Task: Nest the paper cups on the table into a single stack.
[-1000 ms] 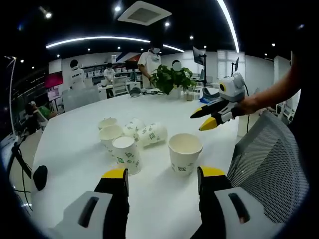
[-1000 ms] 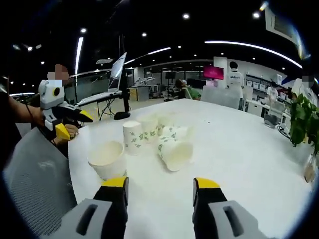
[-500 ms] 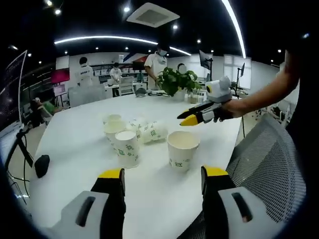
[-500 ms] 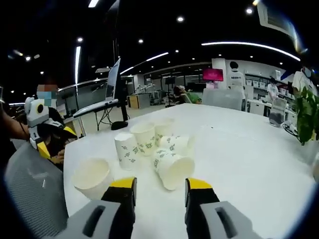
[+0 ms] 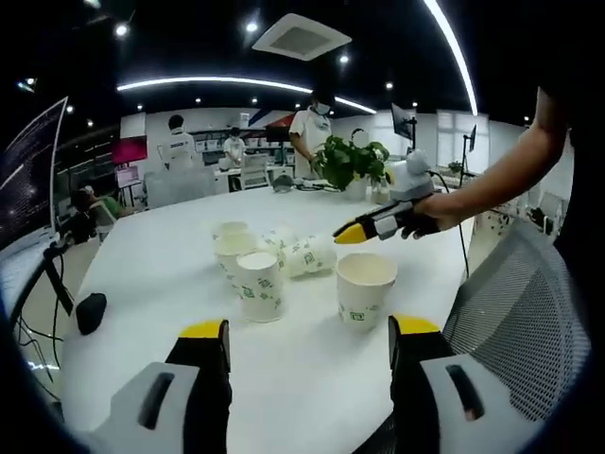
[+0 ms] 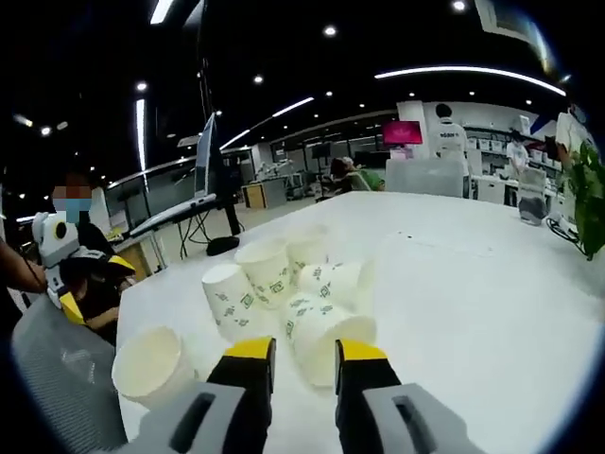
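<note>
white round table carries a loose group of paper cups. in the left gripper view, one wide cup stands upright alone near the table edge; a second upright cup stands just left of it, with more cups behind and a cup lying on its side between them. left gripper is spread wide with nothing between its jaws, short of the cups. the right gripper enters from the right above the lying cup. in the right gripper view, right gripper has its jaws narrowly parted, holding nothing, just before the lying cup; whether they touch it cannot be told. a mesh chair stands beside the table.
</note>
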